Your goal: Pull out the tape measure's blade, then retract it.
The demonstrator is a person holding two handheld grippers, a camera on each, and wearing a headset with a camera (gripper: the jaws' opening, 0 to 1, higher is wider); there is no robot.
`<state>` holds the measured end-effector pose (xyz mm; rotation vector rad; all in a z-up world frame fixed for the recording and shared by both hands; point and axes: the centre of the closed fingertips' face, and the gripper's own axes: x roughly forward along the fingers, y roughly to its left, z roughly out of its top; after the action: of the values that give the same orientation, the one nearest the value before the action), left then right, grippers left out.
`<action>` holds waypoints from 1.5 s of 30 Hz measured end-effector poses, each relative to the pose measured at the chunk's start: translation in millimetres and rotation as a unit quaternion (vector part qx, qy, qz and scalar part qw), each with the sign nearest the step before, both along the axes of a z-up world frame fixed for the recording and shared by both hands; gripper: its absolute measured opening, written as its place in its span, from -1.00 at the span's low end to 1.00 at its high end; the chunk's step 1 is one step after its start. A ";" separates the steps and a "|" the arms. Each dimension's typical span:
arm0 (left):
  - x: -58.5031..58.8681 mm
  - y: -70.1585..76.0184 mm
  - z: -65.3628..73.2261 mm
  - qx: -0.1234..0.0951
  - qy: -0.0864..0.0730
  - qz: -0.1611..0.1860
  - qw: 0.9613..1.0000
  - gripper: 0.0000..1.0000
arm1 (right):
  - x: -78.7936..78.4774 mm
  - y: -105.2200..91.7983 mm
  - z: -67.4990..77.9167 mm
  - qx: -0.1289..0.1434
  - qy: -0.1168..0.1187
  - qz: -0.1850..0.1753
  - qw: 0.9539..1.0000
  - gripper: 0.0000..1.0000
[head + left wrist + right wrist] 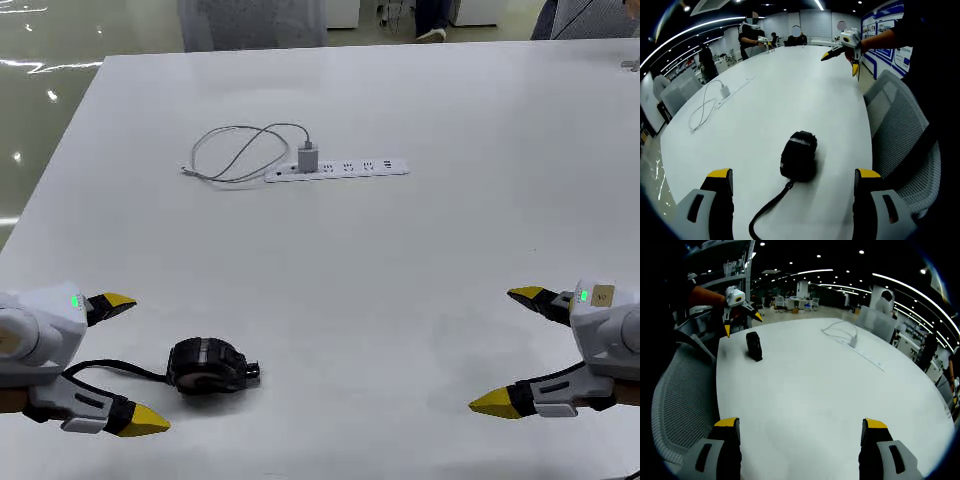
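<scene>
Nothing's kicked off yet, as far as I can tell. The tape measure (208, 364) sits on the white table (400, 280) with no blade drawn out, and its black cord (110, 368) trails back toward the left gripper (142, 362). That gripper hangs just beside the tape measure, its 2 jaws spread wide and lined up on it, not touching. The right gripper (497, 348) is well apart from the tape measure on the opposite side, jaws spread too, holding nothing. A power strip (340, 167) lies well beyond the tape measure. My read is 0 steps done: grabbing the case, pulling the blade and retracting it are all still left.
</scene>
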<state>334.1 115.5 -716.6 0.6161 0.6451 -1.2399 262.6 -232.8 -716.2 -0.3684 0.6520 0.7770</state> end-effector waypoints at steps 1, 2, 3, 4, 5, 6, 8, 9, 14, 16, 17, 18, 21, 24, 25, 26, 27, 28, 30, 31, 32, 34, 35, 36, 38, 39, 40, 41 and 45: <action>-0.4 -1.3 -0.3 0.001 0.002 -0.004 1.000 0.98 | 0.5 1.0 0.5 0.001 0.000 0.001 1.000 0.99; 0.0 -3.3 -1.3 0.004 0.006 -0.007 1.000 0.98 | 1.4 3.0 0.8 0.003 0.000 0.003 1.000 0.99; 0.5 -3.9 -2.1 0.009 0.005 -0.011 1.000 0.98 | 2.1 4.1 0.5 0.002 0.000 0.005 1.000 0.99; 0.9 -4.4 -3.0 0.015 0.003 -0.019 1.000 0.96 | 2.6 5.3 0.1 0.001 0.001 0.007 1.000 0.99; 2.5 -3.2 -5.6 0.030 0.006 -0.019 0.999 0.92 | 3.2 7.0 -0.5 0.001 0.002 0.011 1.000 0.99; 3.0 -5.0 -6.2 0.030 0.009 -0.021 0.999 0.89 | 3.7 8.4 -0.6 0.001 0.003 0.013 1.000 0.99; 4.1 -8.6 -6.1 0.031 0.010 -0.028 0.999 0.91 | 6.1 9.2 -1.3 0.000 0.003 0.019 1.000 0.99; 4.1 -10.1 -5.8 0.031 0.013 -0.029 0.999 0.92 | 5.8 10.4 -1.1 0.000 0.004 0.021 1.000 0.99; 8.6 -15.6 -4.4 0.046 0.006 -0.042 0.998 0.98 | 9.8 15.5 -1.4 0.002 0.007 0.030 1.000 0.99; 9.7 -18.6 -3.7 0.047 0.007 -0.046 0.998 0.98 | 11.1 19.1 -1.5 0.002 0.007 0.034 0.999 0.99; 9.6 -19.4 -4.2 0.048 0.007 -0.049 0.998 0.98 | 11.2 21.6 -1.6 0.001 0.008 0.036 0.999 0.99; 9.9 -20.8 -5.0 0.050 0.006 -0.053 0.997 0.98 | 11.5 25.3 -1.6 -0.001 0.007 0.040 0.999 0.99; 9.0 -25.8 -7.8 0.054 0.010 -0.062 0.997 0.97 | 16.0 28.6 -1.2 0.000 0.007 0.046 0.999 0.99; 10.9 -28.7 -14.3 0.067 0.007 -0.074 0.995 0.94 | 19.1 35.3 -0.4 0.001 0.006 0.052 0.999 0.99; 12.4 -30.1 -16.5 0.075 -0.003 -0.079 0.994 0.95 | 20.5 38.2 0.1 0.001 0.005 0.055 0.998 0.99; 11.4 -31.9 -17.5 0.075 -0.002 -0.081 0.994 0.97 | 21.4 40.0 0.5 0.002 0.004 0.057 0.998 0.99; 10.2 -32.9 -19.6 0.080 0.004 -0.084 0.993 0.96 | 22.7 43.0 0.8 0.002 0.003 0.060 0.998 0.99; 11.5 -33.5 -22.3 0.081 0.001 -0.084 0.993 0.96 | 23.4 45.0 0.8 0.003 0.002 0.062 0.998 0.99; 10.4 -34.0 -26.5 0.091 0.002 -0.091 0.992 0.94 | 24.7 49.1 -0.4 0.003 0.002 0.066 0.998 0.99; 9.9 -35.2 -27.3 0.092 0.003 -0.091 0.992 0.92 | 25.3 50.3 -1.1 0.003 0.002 0.067 0.998 0.99; 9.6 -36.9 -27.5 0.091 0.002 -0.093 0.992 0.92 | 25.9 51.6 -1.9 0.002 0.003 0.070 0.998 0.99; 8.4 -38.7 -29.4 0.097 0.003 -0.096 0.991 0.87 | 27.7 54.8 -2.7 0.004 0.004 0.071 0.997 0.99; 8.2 -39.1 -30.8 0.101 0.000 -0.100 0.990 0.85 | 28.9 57.3 -2.6 0.008 0.005 0.072 0.997 0.99; 8.6 -38.1 -32.7 0.107 -0.001 -0.105 0.989 0.80 | 29.8 58.7 -2.8 0.008 0.004 0.072 0.997 0.99; 6.5 -40.7 -33.9 0.102 -0.007 -0.126 0.987 0.77 | 31.2 63.1 -2.5 0.009 0.003 0.076 0.997 0.99; 7.0 -40.7 -34.7 0.103 -0.002 -0.120 0.987 0.85 | 31.7 64.9 -2.6 0.009 0.003 0.077 0.997 0.99; 7.0 -39.8 -37.2 0.108 0.005 -0.117 0.987 0.86 | 32.3 67.4 -3.0 0.008 0.003 0.080 0.997 0.99; 7.3 -39.6 -37.7 0.110 0.004 -0.120 0.987 0.80 | 32.6 68.7 -3.5 0.008 0.003 0.082 0.997 0.99; 9.7 -42.2 -37.6 0.108 0.001 -0.116 0.987 0.70 | 32.9 74.7 -8.7 0.010 0.008 0.088 0.996 0.99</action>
<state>343.8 73.3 -754.2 0.8889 0.7304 -1.3963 295.6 -158.1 -724.9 -0.4044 0.6325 0.9546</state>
